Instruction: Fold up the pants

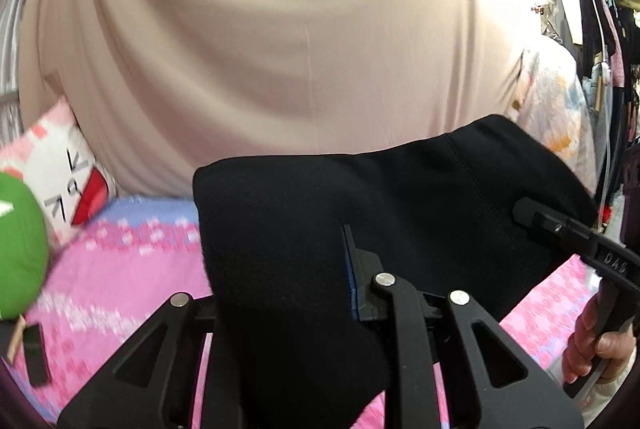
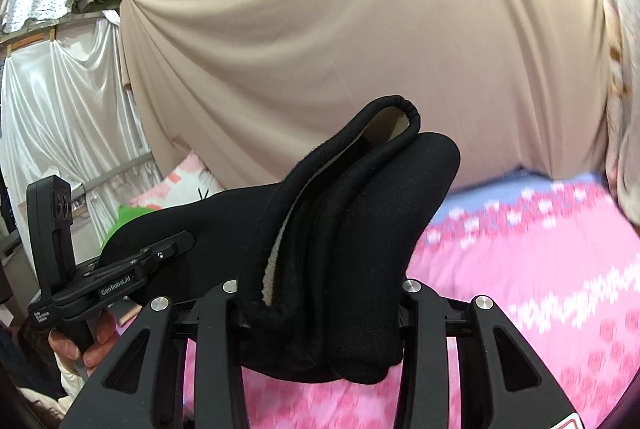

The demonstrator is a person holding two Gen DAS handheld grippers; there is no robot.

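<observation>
1. The left hand-held gripper is pinched onto a thick fold of the black pants; in the left wrist view the cloth fills the gap between its fingers and hides most of them, with only one blue-edged pad showing at about 3 o'clock of the bunch.
2. The right hand-held gripper is clamped on the pants as well, its jaws held part-way apart by several stacked layers, among them a rolled hem with a pale lining.
3. In the right wrist view the fabric rises from between the jaws toward 12 o'clock and droops below them at 6 o'clock.
4. From that bunch the pants stretch toward 9 o'clock to the left hand-held gripper, which a hand grips by its handle.
5. In the left wrist view the pants run toward 3 o'clock to the right hand-held gripper, with a hand below it.
6. The garment hangs between the two tools, lifted above the pink patterned bed cover.
7. A beige curtain fills the background at 12 o'clock.
8. A pink-and-white pillow and a green plush object lie at 9 o'clock in the left wrist view.
</observation>
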